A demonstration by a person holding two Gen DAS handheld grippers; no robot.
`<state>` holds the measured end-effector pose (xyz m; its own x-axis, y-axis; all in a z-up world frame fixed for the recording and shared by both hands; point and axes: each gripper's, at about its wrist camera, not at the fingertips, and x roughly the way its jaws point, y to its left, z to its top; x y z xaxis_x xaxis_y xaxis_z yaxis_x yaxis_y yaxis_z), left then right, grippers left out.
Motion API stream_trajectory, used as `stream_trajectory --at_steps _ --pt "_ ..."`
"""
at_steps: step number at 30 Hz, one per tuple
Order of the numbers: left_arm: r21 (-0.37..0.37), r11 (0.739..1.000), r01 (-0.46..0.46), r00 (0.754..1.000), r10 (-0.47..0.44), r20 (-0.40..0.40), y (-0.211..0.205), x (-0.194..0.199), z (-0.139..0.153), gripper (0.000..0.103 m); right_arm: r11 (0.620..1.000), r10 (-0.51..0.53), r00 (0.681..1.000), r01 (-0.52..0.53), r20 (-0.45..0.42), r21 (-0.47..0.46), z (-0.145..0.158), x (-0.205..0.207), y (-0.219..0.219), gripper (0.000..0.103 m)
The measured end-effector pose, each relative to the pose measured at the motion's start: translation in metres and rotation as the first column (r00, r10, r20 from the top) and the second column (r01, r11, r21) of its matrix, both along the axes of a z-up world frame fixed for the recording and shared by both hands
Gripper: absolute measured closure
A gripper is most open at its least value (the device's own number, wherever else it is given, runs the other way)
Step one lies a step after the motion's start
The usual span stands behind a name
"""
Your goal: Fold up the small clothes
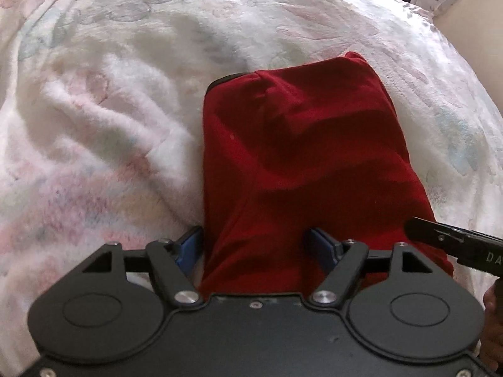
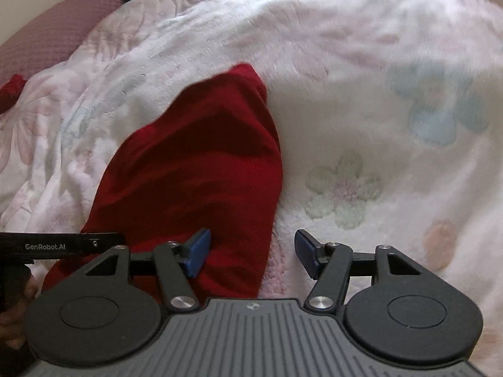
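Fluffy white bedding with faded flowers fills both wrist views: we are working on a bed (image 1: 94,119), and its blanket is soft and rumpled. Our landmark is the red garment (image 1: 298,157), which lies on the blanket as a long, narrow bundle running away from us, already doubled lengthwise by the look of its rounded sides.

Our left gripper (image 1: 254,251) hangs over the near end of the red garment, its blue fingers (image 1: 323,245) spread wide. One sits just off the garment's left edge, the other over the cloth, and neither presses on it. Our right gripper (image 2: 251,251) stands at the garment's right edge, also released; its left finger is over the cloth, its right finger (image 2: 306,251) over bare blanket. Nothing is gripped by either one.

A second scrap of red cloth (image 2: 11,91) shows far to the left of the red garment, near a mauve pillow (image 2: 56,34); we cannot tell what it is.

We judge that a lengthwise fold is laid and let go, so the fold across comes next. That calls for closing both pairs of fingers on the near corners, pinching all layers together, then carrying that end toward the far end. On such a yielding blanket we risk catching pile along with cloth, or picking up only the top layer.
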<state>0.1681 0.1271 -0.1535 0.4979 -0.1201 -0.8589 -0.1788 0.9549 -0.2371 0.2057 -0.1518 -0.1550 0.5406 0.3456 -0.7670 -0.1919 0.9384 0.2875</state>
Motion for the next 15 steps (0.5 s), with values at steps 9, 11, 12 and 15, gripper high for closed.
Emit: stream_trajectory --at_steps 9,11,12,15 --pt "-0.032 0.999 -0.019 1.000 0.019 0.002 0.008 0.014 -0.020 0.005 0.992 0.007 0.994 0.006 -0.106 0.123 -0.025 0.028 0.015 0.014" --pt "0.010 1.000 -0.020 1.000 0.020 0.017 0.000 0.011 -0.019 0.004 0.993 0.002 0.995 0.009 -0.098 0.119 -0.027 0.030 0.020 0.008" --pt "0.024 0.999 -0.021 1.000 0.020 0.024 -0.003 0.012 -0.021 0.003 0.994 0.003 0.995 0.007 -0.096 0.107 -0.028 0.031 0.023 0.007" --pt "0.026 0.999 -0.022 0.999 0.021 0.038 -0.003 0.009 -0.020 0.003 0.997 0.006 0.997 0.001 -0.083 0.082 -0.028 0.031 0.030 0.006"
